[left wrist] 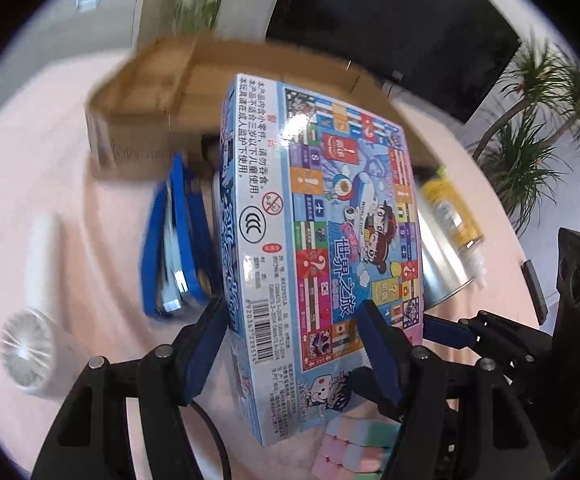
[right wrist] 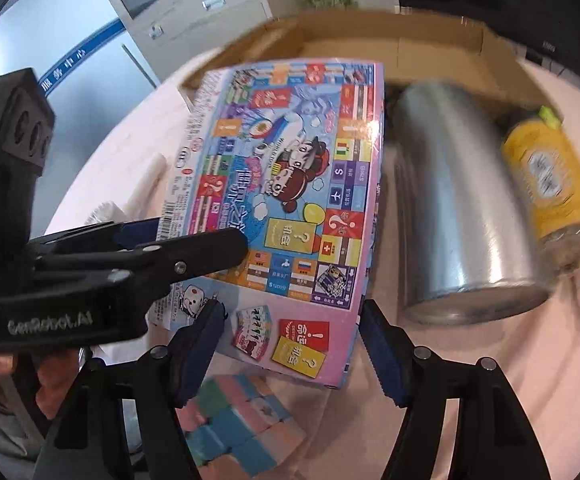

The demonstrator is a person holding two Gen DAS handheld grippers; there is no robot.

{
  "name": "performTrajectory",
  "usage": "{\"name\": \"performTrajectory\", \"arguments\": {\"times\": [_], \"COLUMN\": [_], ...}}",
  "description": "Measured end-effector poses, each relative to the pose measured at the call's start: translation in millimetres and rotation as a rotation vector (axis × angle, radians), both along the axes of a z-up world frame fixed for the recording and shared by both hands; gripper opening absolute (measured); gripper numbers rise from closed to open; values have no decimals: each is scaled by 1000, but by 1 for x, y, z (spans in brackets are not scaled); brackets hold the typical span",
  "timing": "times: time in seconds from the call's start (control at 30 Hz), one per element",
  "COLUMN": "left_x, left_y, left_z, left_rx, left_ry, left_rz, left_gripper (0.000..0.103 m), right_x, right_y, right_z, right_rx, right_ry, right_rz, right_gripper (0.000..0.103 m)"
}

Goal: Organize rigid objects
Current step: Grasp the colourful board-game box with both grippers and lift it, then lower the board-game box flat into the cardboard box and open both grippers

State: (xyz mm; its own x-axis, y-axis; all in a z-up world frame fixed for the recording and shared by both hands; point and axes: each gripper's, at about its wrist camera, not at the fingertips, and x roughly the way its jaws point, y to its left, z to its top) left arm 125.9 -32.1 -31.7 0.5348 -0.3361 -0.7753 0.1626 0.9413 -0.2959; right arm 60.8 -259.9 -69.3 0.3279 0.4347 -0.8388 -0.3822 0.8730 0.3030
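Clamped on the near end of the board game box (left wrist: 322, 240), the left gripper (left wrist: 294, 344) holds it between its blue pads, one pad on the barcode side and one on the printed face. That box is raised off the pink tabletop (left wrist: 49, 184) with its long axis running from near to far, the far end pointing toward the cardboard box (left wrist: 149, 92) and its picture face turned up and to the right. On the left of the left wrist view a small white fan (left wrist: 29, 344) lies on the table, and right of it a blue stapler (left wrist: 177, 240) lies lengthwise just beside the game box's left side. Farther right a metal can (right wrist: 462, 208) lies on its side, its flat end toward the camera, and a yellow-labelled spray bottle (right wrist: 554, 184) lies just beside it on the right. The cardboard box at the far edge is open at the top; no contents show on the part of its floor that can be seen. In the right wrist view the right gripper (right wrist: 290, 344) hovers at the game box's near edge with its fingers spread wide, gripping nothing. Below it sits a pastel puzzle cube (right wrist: 241, 424) on the table.
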Motion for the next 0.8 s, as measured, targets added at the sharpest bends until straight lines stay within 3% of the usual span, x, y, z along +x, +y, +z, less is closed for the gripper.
{"name": "performTrajectory", "arguments": {"times": [0.3, 0.53, 0.6, 0.8], "left_x": [5, 40, 50, 88], "left_y": [-3, -2, 1, 8], "left_z": [82, 114, 120, 127], "left_rx": [25, 16, 16, 34], "left_ry": [-227, -287, -297, -310], "left_rz": [16, 14, 15, 22], "left_gripper": [66, 66, 66, 66], "right_x": [11, 43, 67, 116], "right_y": [-13, -8, 16, 27], "right_z": [81, 118, 121, 128], "right_rx": [33, 31, 24, 34], "right_ry": [-227, -312, -325, -332], "right_rz": [-39, -55, -56, -57], "right_gripper": [64, 64, 64, 64]}}
